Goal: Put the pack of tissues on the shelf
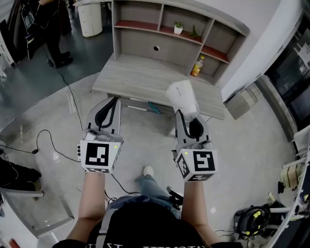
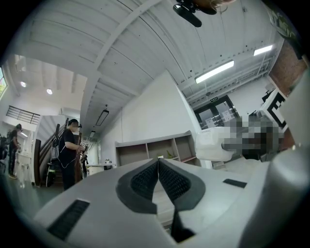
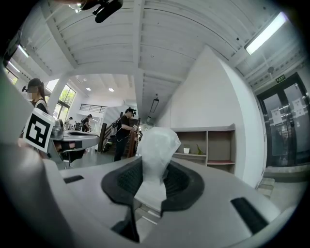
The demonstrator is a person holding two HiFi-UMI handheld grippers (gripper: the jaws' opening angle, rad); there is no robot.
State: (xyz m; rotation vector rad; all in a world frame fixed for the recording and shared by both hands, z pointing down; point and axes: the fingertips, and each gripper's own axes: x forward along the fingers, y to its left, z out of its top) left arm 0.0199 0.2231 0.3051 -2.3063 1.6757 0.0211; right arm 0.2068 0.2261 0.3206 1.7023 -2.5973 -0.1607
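**Tissue pack in the right jaws, short of the shelf**

A polished concrete floor runs up to a pale grey wooden desk [image 1: 145,80] against the white wall. On it stands a grey wooden shelf [image 1: 145,9] with open compartments. A small potted plant [image 1: 178,27] sits in an upper compartment and a yellow bottle [image 1: 196,67] in the lower right one.

The white, film-wrapped pack of tissues [image 1: 182,97] is in the air over the desk's front edge, well apart from the shelf. The right hand-held gripper [image 1: 186,114] has its jaws closed partway on the pack's near end, and the far end sticks out beyond them.

The left hand-held gripper [image 1: 113,100] hangs beside it with its pads pressed together and nothing between them.

The pack looks light and soft. The wrap puckers where the pads pinch it, so it will likely squash rather than resist, and the film may be slick. A hold across the middle of its narrow sides would probably keep it from drooping or slipping.
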